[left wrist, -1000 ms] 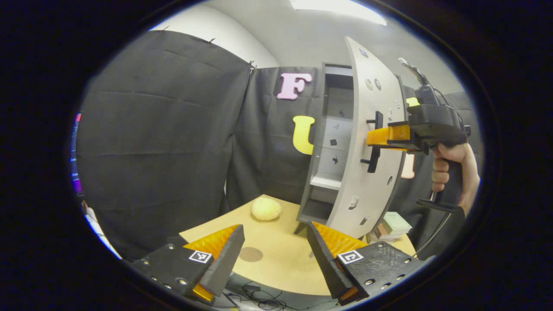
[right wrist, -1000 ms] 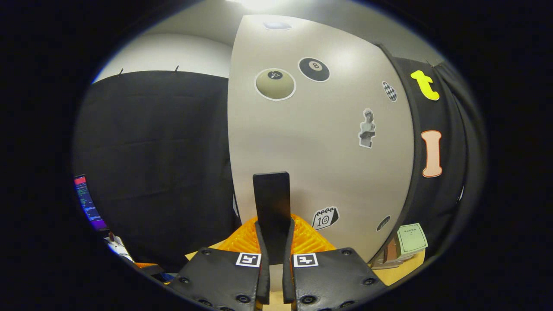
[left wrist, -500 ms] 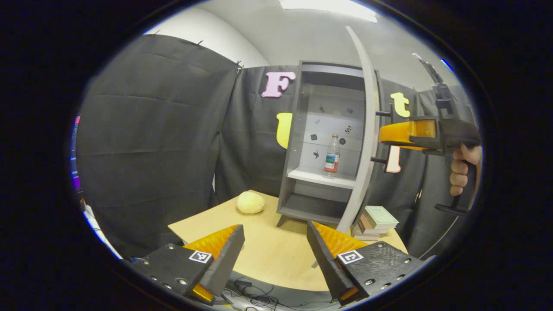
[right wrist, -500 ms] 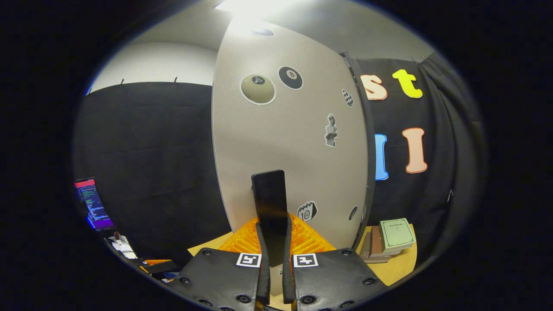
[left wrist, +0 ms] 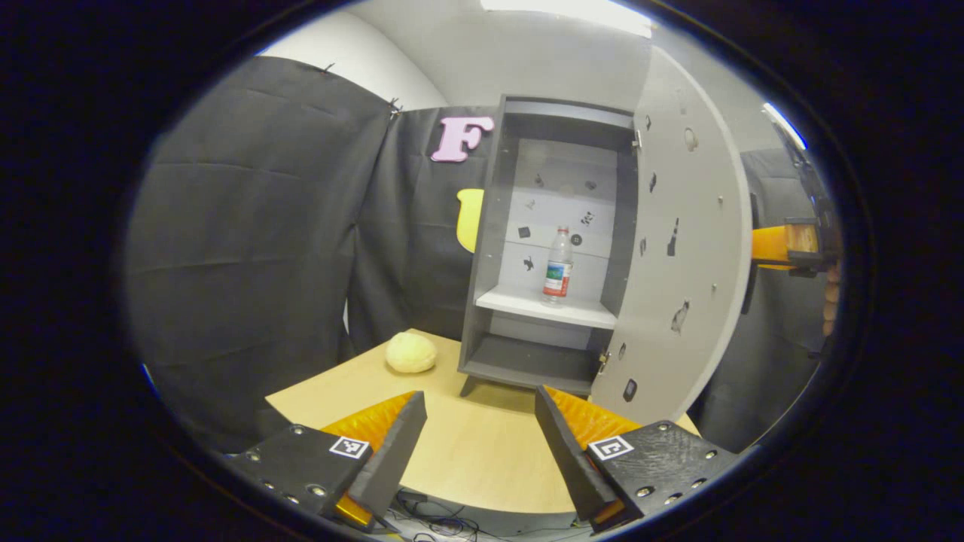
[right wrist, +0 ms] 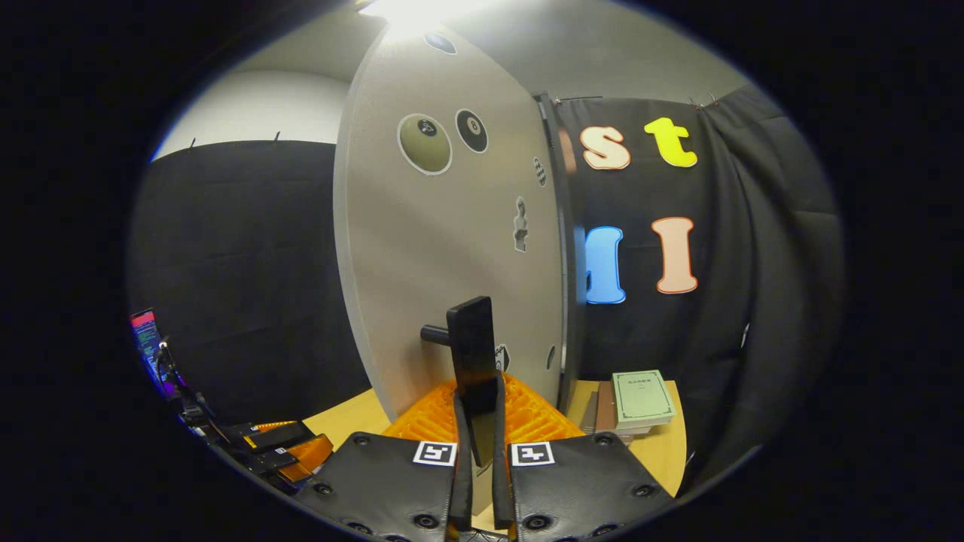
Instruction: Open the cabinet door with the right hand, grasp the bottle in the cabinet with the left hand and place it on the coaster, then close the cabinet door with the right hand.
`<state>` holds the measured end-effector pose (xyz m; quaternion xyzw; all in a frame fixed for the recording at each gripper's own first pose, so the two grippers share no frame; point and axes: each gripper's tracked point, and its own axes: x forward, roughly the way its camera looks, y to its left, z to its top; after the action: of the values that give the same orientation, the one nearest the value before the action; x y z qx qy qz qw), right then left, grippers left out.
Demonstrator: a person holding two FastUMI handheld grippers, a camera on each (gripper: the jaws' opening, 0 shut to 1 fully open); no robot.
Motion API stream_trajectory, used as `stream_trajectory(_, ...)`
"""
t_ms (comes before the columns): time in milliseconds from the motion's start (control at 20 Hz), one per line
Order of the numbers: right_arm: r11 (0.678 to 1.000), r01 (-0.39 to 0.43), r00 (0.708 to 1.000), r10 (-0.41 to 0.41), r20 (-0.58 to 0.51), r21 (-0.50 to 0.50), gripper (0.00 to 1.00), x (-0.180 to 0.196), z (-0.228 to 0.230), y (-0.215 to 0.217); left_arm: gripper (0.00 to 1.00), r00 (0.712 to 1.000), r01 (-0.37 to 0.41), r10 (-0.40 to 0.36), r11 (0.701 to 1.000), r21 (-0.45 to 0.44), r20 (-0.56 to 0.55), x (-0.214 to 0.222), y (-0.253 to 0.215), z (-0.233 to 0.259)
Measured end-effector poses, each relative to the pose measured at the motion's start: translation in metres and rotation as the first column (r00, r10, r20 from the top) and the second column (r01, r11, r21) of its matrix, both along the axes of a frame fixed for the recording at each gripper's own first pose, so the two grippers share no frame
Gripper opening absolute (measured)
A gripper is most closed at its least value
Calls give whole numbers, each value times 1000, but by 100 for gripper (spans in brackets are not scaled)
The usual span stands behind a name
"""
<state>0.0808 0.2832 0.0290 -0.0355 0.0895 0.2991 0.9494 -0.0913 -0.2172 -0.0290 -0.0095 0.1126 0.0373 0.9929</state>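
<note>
We note the cabinet door [left wrist: 689, 248] swung wide, its inner face toward the left gripper view. The right gripper [right wrist: 477, 421] is clamped narrow on the door handle [right wrist: 472, 354], both fingers pressing its dark bar; the handle's peg meets the door's outer face, which carries round stickers. In the left gripper view, the right gripper [left wrist: 787, 247] shows past the door's outer edge. The left gripper [left wrist: 478, 433] hangs wide and holds nothing, above the near edge of the bench [left wrist: 474, 452]. The bottle [left wrist: 558, 267] stands upright on the cabinet [left wrist: 493, 248] shelf, toward its right side. A pale rounded lump [left wrist: 411, 352] sits on the bench left of the cabinet. We see 1 stack of books [right wrist: 636, 399] right of the door.
</note>
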Motion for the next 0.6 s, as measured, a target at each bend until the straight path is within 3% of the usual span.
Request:
stream_trajectory(150,995,97,995,-97,0,12,12,6,3,-29,88,998,59,-60,998,-9,-13,26,1,-5)
stream_trajectory(300,989,122,992,-118,-53,84,12,9,1,-22,88,992,118,-119,992,-35,-29,54,8,-8)
stream_trajectory(500,976,217,976,-217,-3,9,12,7,1,-30,90,983,185,-186,981,-53,-12,91,22,-1)
stream_trajectory(600,966,253,967,-251,-33,56,11,2,1,-33,90,976,217,-217,975,-57,-3,112,31,0)
